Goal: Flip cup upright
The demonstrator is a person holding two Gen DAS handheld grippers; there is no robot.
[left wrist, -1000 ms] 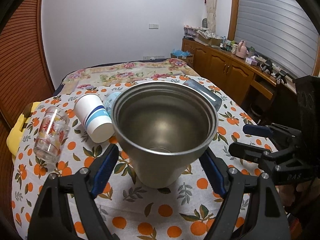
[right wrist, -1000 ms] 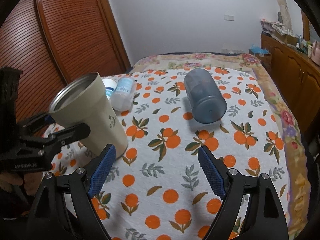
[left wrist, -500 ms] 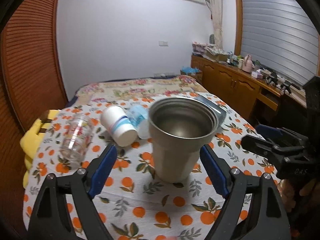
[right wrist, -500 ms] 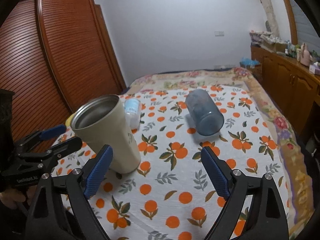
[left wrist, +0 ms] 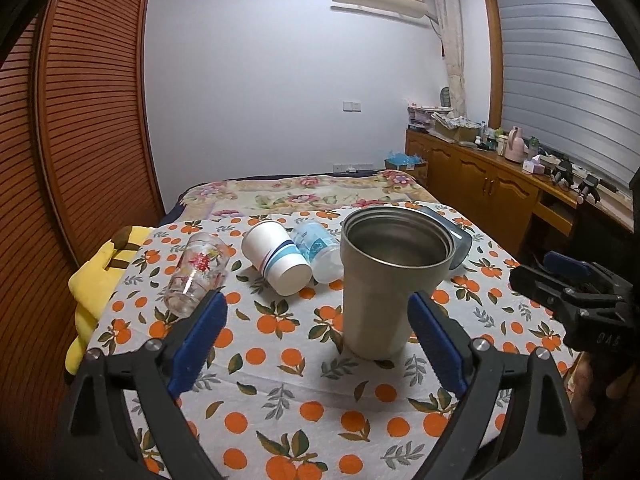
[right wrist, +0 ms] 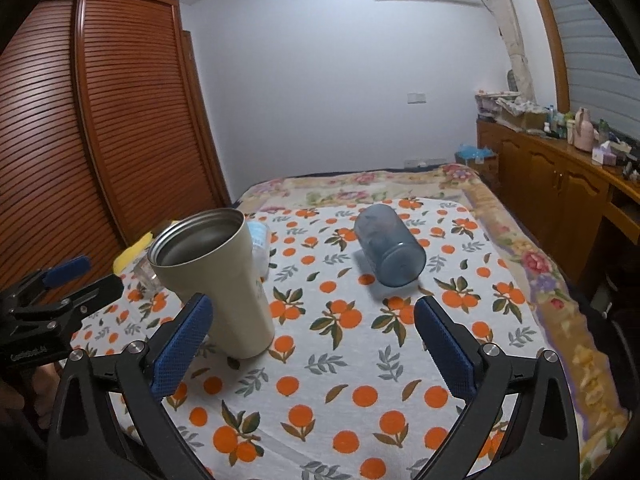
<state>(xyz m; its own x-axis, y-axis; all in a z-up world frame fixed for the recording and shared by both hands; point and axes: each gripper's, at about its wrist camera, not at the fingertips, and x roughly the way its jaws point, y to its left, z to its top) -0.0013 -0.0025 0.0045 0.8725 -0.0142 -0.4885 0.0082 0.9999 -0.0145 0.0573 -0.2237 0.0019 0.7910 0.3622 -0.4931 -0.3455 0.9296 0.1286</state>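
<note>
A beige steel-lined tumbler point(left wrist: 390, 280) stands upright on the orange-print cloth point(left wrist: 280, 400), mouth up; it also shows in the right wrist view point(right wrist: 224, 284). My left gripper point(left wrist: 318, 344) is open and empty, drawn back from the tumbler, which stands ahead between the blue pads without touching them. My right gripper point(right wrist: 310, 344) is open and empty above the cloth, with the tumbler by its left finger. A blue plastic cup point(right wrist: 390, 246) lies on its side. A white paper cup point(left wrist: 278, 256) and a printed glass point(left wrist: 196, 274) lie on their sides too.
A small water bottle point(left wrist: 318, 250) lies beside the paper cup. A yellow cloth point(left wrist: 96, 276) hangs at the table's left edge. A flowered bed point(left wrist: 304, 196) is behind, a wooden wardrobe point(left wrist: 80, 120) to the left, and cabinets point(left wrist: 492, 196) to the right.
My left gripper has let go of the tumbler and pulled back and up; the tumbler now stands free on the cloth. My right gripper has also drawn back.
</note>
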